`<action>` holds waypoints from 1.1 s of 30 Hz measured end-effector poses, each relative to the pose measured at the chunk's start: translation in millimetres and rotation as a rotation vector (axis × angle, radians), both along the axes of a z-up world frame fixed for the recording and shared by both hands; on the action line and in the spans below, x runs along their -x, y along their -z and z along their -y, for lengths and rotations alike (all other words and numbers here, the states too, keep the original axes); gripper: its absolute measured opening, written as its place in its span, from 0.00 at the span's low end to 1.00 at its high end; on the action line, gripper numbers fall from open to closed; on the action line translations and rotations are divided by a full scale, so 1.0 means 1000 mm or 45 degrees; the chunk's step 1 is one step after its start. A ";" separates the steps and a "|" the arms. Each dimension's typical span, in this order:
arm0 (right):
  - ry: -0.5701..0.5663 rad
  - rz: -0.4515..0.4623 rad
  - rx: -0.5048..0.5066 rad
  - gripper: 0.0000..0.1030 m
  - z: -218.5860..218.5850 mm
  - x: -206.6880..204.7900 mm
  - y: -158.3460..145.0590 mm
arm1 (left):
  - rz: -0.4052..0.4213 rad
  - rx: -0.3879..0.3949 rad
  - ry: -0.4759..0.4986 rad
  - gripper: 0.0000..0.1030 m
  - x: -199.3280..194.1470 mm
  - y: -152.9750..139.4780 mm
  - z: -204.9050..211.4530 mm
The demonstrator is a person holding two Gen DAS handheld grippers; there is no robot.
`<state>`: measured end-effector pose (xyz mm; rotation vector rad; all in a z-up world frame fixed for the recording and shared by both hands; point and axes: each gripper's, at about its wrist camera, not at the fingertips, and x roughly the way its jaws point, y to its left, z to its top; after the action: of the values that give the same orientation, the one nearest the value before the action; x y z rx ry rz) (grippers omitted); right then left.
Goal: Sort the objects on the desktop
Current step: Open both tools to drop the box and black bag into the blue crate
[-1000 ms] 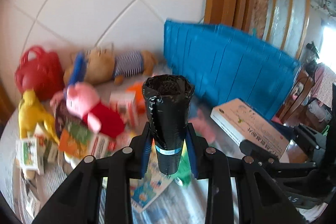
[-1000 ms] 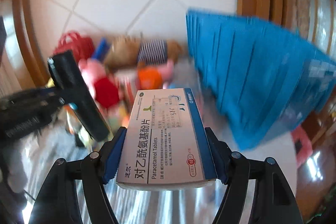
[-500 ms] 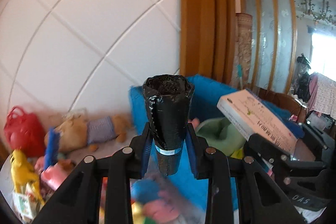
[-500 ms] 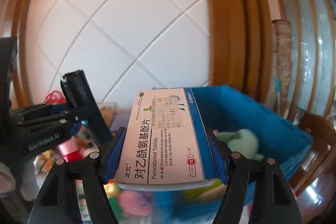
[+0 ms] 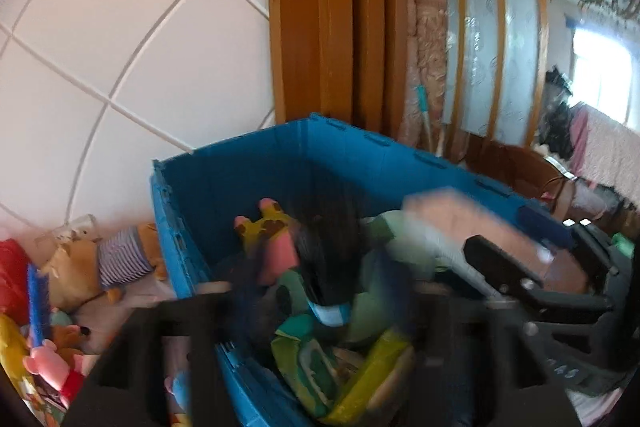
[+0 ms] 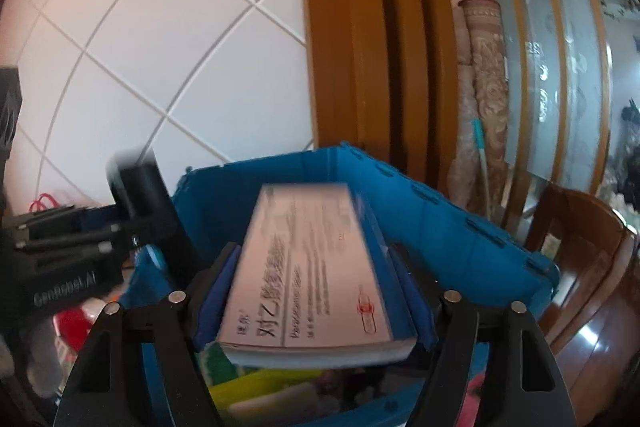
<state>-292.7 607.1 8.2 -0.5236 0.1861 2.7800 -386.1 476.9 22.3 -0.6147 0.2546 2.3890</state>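
A blue crate (image 5: 360,139) stands open below both grippers, holding plush toys and green packets (image 5: 312,359). My left gripper (image 5: 324,291) is open, its fingers blurred and spread wide. The black bag roll (image 5: 320,255) is a dark streak between them, loose and over the crate. The right wrist view shows that roll (image 6: 148,195) beside the left gripper's body. My right gripper (image 6: 314,255) has its blue pads slightly parted. The white and blue tablet box (image 6: 316,267) between them is blurred and tilted nose-down over the crate (image 6: 440,203).
Left of the crate on the table lie a striped plush bear (image 5: 104,263), a pink pig toy (image 5: 52,367), a red bag (image 5: 8,275) and a yellow toy. A white tiled wall and a wooden door frame (image 5: 320,27) rise behind. A wooden chair (image 6: 580,247) stands at the right.
Both grippers moved from the table clutter to above the crate. The left fingers have sprung apart and the roll has come loose. The right pads have eased and the tablet box is slipping forward.
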 end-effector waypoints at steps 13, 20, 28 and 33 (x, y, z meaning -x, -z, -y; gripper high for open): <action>0.027 -0.001 0.019 0.92 -0.002 -0.001 0.010 | -0.014 -0.005 -0.105 0.91 -0.003 0.009 0.034; 0.044 -0.002 -0.012 0.99 0.015 -0.016 0.006 | 0.007 -0.023 -0.080 0.91 -0.018 0.012 0.047; 0.078 -0.009 -0.024 1.00 0.028 -0.047 0.002 | 0.013 -0.032 -0.042 0.91 -0.051 0.012 0.064; 0.089 -0.015 -0.027 1.00 0.038 -0.066 0.002 | 0.026 -0.039 -0.046 0.91 -0.073 0.019 0.088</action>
<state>-226.9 569.2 6.6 -0.4863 0.1738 2.7146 -312.9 389.4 2.9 -0.6337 0.1998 2.4154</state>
